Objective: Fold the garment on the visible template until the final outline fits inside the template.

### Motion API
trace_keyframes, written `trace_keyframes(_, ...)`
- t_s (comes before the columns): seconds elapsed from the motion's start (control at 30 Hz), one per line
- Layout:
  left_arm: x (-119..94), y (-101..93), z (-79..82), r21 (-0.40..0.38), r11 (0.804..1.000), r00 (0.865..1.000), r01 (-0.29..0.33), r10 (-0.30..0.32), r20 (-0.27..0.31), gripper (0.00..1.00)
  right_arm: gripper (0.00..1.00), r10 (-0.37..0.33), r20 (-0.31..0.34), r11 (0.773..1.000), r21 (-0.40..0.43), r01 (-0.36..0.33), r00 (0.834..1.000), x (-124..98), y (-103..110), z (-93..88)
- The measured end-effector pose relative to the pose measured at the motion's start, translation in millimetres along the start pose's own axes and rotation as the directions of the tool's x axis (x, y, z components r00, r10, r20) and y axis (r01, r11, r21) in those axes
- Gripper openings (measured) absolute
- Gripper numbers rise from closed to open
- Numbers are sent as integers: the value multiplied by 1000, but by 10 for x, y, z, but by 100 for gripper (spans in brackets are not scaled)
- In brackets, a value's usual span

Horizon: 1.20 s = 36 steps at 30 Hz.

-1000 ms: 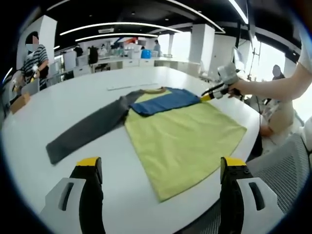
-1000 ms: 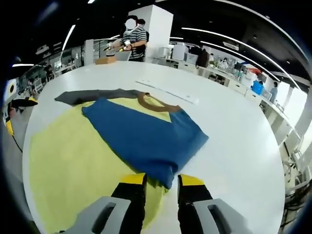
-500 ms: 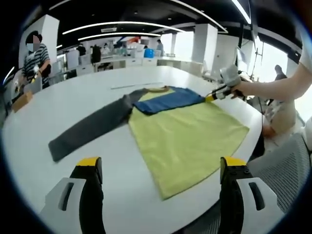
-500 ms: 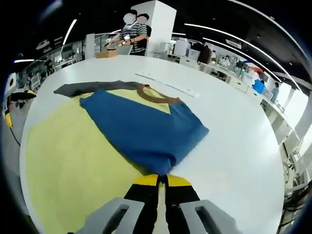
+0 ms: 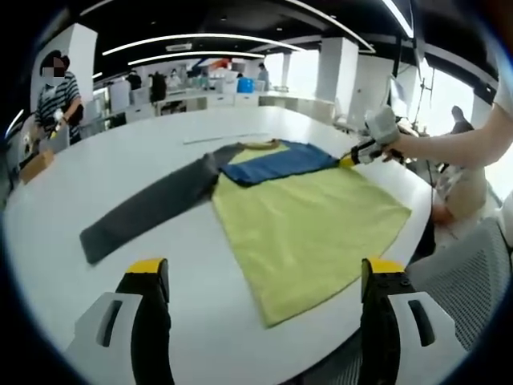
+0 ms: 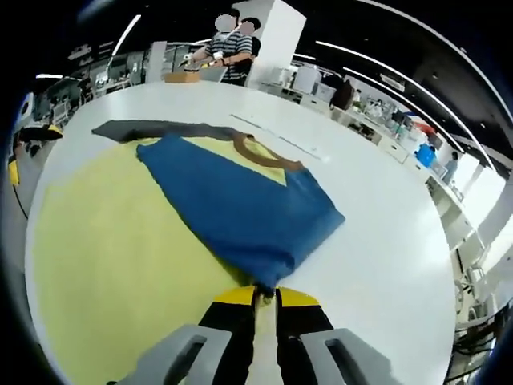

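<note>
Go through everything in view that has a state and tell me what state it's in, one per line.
Shirt: flat on the white table, yellow body spread out.
Blue sleeve: folded across the chest, cuff pinched.
Grey sleeve: stretched out straight, unfolded.
Right gripper: shut on the blue sleeve's tip.
Left gripper: open, above the table, holding nothing.

Yellow garment flat, blue sleeve folded across.
</note>
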<state>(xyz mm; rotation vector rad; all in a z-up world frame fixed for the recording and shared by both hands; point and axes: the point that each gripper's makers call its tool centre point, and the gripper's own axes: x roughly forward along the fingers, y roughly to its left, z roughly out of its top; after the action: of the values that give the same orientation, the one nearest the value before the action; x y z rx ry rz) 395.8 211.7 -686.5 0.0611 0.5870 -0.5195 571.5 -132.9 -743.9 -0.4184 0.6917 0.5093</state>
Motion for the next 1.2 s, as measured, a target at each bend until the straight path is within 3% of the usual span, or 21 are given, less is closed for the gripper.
trace_keyframes(0.17, -9, -3, -13, -4, 1000, 1000, -2, 2, -2, 96, 4, -2, 46, 987, 158, -6, 999, 20, -35, 43)
trace_keyframes(0.33, -10, 6, -32, -8, 1000, 1000, -8, 8, -7, 95, 0, -17, 17, 984, 178, 13, 1000, 59, -29, -18)
trace_keyframes(0.47, -20, 19, -32, -13, 1000, 1000, -13, 13, -4, 95, 0, -76, -23, 983, 163, 79, 997, 47, -93, -69)
trace_keyframes(0.87, -17, 51, -59, -13, 1000, 1000, -21, 20, -14, 95, 4, -58, -27, 950, 306, 64, 998, 51, -57, -107)
trace_keyframes(1.2, -45, 100, -82, -24, 999, 999, -36, 35, -20, 95, 0, -72, -31, 946, 314, 78, 997, 37, -136, -119)
